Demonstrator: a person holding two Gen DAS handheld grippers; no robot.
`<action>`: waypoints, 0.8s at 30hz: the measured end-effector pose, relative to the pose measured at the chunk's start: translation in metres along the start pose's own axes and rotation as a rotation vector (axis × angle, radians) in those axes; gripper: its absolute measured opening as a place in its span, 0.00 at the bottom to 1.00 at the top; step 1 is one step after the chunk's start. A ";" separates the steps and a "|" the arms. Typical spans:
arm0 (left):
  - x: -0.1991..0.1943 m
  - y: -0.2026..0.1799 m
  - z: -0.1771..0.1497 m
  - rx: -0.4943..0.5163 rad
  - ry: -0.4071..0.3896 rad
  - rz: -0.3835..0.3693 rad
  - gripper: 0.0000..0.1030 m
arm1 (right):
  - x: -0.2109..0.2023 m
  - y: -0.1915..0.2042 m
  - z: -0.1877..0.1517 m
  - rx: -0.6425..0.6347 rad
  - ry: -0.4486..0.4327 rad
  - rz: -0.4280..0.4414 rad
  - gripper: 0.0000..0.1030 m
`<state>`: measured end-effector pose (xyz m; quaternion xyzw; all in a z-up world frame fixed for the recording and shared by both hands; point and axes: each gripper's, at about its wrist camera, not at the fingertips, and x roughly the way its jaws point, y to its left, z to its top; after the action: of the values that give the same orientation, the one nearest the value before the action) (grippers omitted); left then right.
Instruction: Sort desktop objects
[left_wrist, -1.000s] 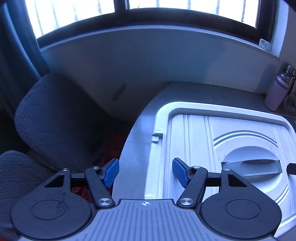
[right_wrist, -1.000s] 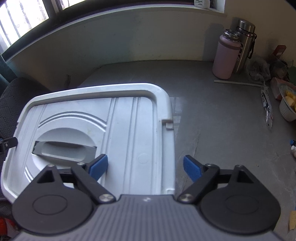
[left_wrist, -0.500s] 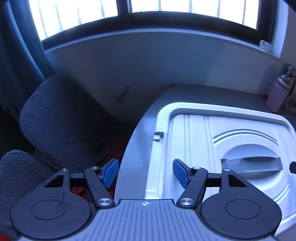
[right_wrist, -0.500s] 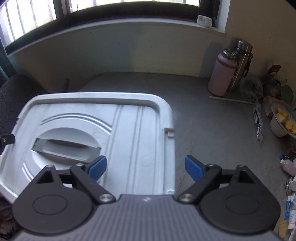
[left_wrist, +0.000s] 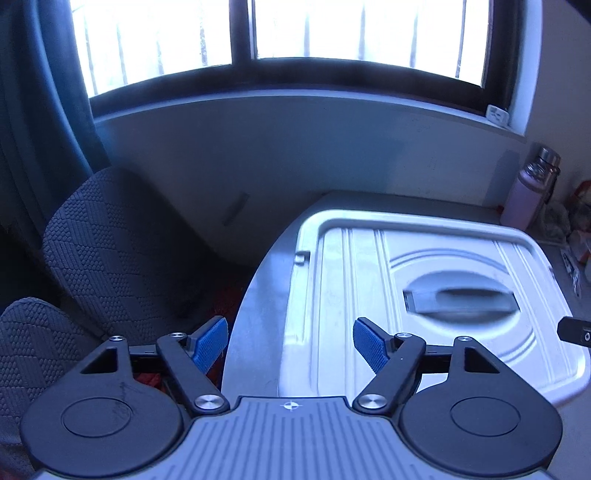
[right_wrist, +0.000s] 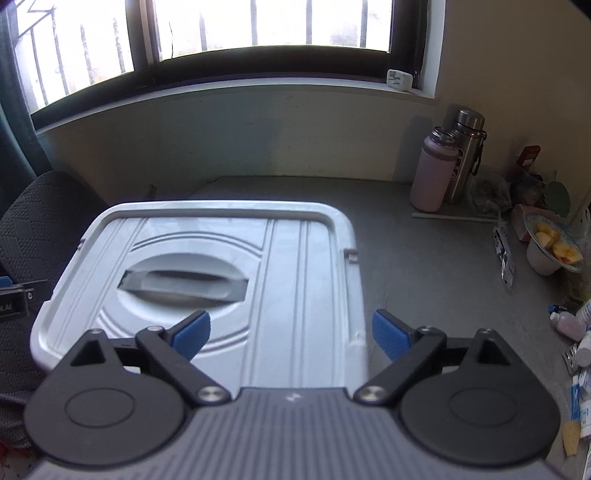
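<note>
Left tongs (left_wrist: 290, 345) opening, nothing between them, over the left rim of the white bin lid (left_wrist: 424, 295) on the table (right_wrist: 424, 266). Right tongs (right_wrist: 291, 332) spread, empty, straddling its right rim. Seat both before pinching.

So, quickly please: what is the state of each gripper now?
Left gripper: jaws opening, holding nothing.
Right gripper: open, holding nothing.
</note>
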<state>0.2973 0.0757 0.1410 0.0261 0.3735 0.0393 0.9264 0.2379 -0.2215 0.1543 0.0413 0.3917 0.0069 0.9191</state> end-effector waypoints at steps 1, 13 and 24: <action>-0.003 0.000 -0.004 0.006 -0.002 -0.001 0.75 | -0.003 0.002 -0.004 0.001 -0.004 -0.001 0.92; -0.044 -0.004 -0.055 0.037 -0.031 -0.032 0.75 | -0.040 0.016 -0.048 0.013 -0.053 0.001 0.92; -0.064 -0.014 -0.117 0.025 -0.015 -0.007 0.75 | -0.054 0.020 -0.098 -0.025 -0.071 0.039 0.92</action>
<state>0.1714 0.0584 0.0998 0.0366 0.3672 0.0314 0.9289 0.1303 -0.1967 0.1273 0.0377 0.3577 0.0283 0.9326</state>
